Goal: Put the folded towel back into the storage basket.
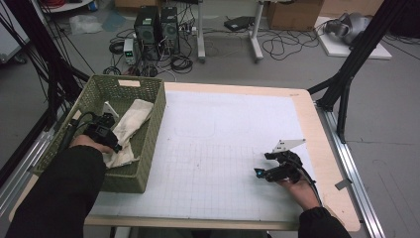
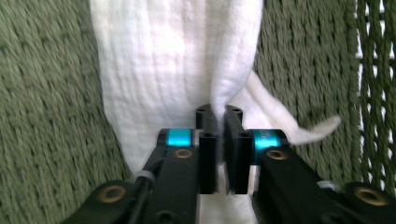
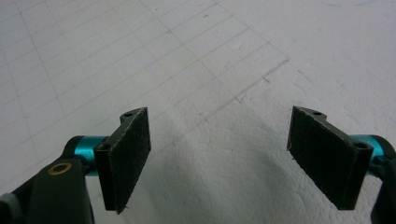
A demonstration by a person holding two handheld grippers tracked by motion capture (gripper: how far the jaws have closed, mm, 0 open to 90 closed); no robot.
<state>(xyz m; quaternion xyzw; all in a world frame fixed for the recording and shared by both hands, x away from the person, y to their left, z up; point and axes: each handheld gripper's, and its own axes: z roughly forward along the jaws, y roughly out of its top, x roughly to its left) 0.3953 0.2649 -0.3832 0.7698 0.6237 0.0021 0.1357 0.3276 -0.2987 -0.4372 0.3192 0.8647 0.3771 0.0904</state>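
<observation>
While pinching white cloth (image 2: 177, 70) in green basket (image 1: 148, 148), left tongs (image 2: 219, 140) | right tongs (image 3: 219, 158) spread over table (image 3: 140, 56)

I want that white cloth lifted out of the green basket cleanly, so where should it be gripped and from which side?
Grip a raised fold of the white cloth, coming from above: it lies flat in the green basket, whose walls block the sides. The left gripper is already shut on such a pinched ridge. The right gripper stands open over the table.

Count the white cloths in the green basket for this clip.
1. The white cloth lies in the green basket at the table's left, a fold of it pinched by the left gripper. More could lie hidden under it or the forearm.
</observation>
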